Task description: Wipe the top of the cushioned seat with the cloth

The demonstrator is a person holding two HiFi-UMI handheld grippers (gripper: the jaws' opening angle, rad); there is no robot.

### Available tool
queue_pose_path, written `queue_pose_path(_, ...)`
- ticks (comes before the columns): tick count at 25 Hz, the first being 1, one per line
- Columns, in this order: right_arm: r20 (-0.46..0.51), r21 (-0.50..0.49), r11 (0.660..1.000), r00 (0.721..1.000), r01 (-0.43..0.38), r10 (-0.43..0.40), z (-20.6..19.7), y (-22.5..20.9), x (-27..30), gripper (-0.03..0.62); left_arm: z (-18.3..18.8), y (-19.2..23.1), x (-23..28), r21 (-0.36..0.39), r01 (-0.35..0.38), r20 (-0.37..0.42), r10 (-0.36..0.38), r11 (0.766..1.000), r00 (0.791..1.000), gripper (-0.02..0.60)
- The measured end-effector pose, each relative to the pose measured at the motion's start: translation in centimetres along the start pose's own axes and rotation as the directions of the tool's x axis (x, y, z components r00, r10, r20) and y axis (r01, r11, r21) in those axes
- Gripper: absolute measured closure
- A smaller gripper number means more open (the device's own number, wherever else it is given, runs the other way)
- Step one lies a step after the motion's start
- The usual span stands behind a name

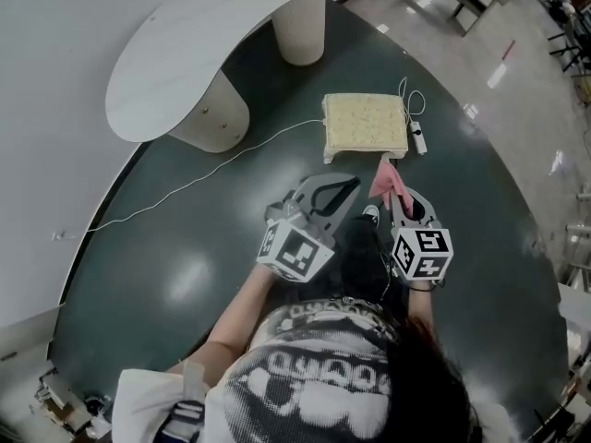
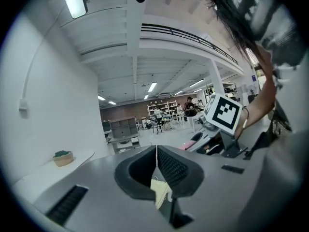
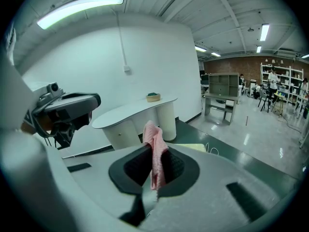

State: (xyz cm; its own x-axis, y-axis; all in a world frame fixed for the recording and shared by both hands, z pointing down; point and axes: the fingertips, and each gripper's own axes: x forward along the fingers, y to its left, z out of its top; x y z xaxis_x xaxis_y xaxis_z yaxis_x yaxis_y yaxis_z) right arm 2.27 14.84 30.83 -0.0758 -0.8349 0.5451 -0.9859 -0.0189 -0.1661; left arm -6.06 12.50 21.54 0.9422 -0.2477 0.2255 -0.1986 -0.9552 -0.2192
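Observation:
The cushioned seat [image 1: 365, 124], a low square stool with a speckled cream top, stands on the dark floor ahead of me; its edge shows past the jaws in the right gripper view [image 3: 193, 147]. My right gripper [image 1: 395, 192] is shut on the pink cloth [image 1: 388, 182], which sticks up between its jaws [image 3: 154, 151] and sits just short of the seat's near right corner. My left gripper [image 1: 340, 190] is shut with nothing in it, level with the right one and just short of the seat. In the left gripper view the jaws [image 2: 156, 166] meet in a thin line.
A white kidney-shaped table [image 1: 199, 40] on two round legs stands to the left and behind the seat. A white cable [image 1: 199, 181] runs across the dark floor to a power strip [image 1: 419, 139] beside the seat. Pale polished floor [image 1: 517, 109] lies at right.

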Motion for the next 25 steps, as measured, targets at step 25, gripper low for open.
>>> queue_pose_path(25, -0.151, -0.125, 0.973, 0.973, -0.196, 0.177, 4.4, -15.0, 24.2, 0.586, -10.2, 14.0, 18.7, 0.132, -0.049, -0.223, 0.078, 0.990, 0.972, 0.574)
